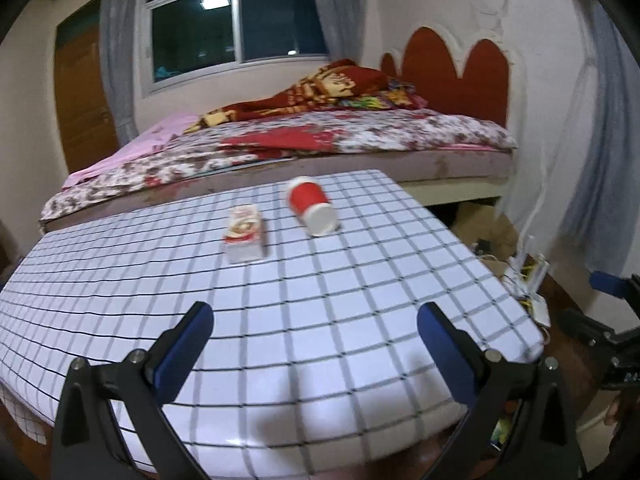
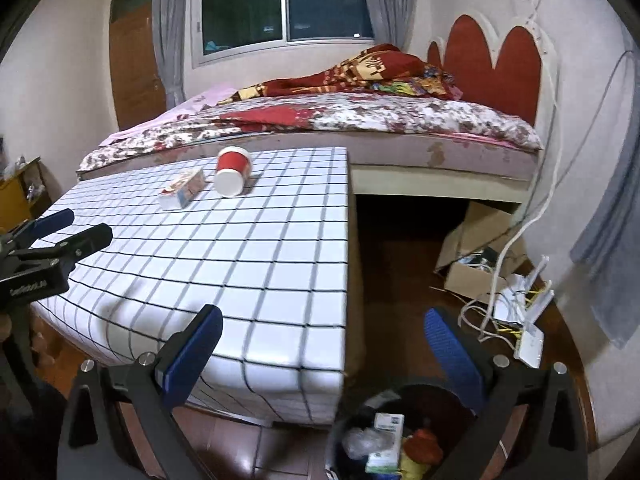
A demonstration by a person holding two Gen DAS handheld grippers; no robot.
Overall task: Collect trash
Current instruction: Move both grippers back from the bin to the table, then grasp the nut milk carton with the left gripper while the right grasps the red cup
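Note:
A red paper cup (image 1: 311, 209) lies on its side on the checked table (image 1: 280, 320), its white base toward me. A small white and red carton (image 1: 245, 234) lies to its left. Both show in the right wrist view, the cup (image 2: 232, 174) and the carton (image 2: 183, 189). My left gripper (image 1: 314, 318) is open and empty above the table's near part. My right gripper (image 2: 323, 322) is open and empty over the table's right corner, above a dark trash bin (image 2: 352, 412) that holds a white box (image 2: 386, 442) and other litter.
A bed (image 1: 320, 140) with flowered sheets runs behind the table. Right of the table, on the wooden floor, are a cardboard box (image 2: 476, 248), white cables and a router (image 2: 528, 340). The left gripper shows at the left edge of the right wrist view (image 2: 70, 226).

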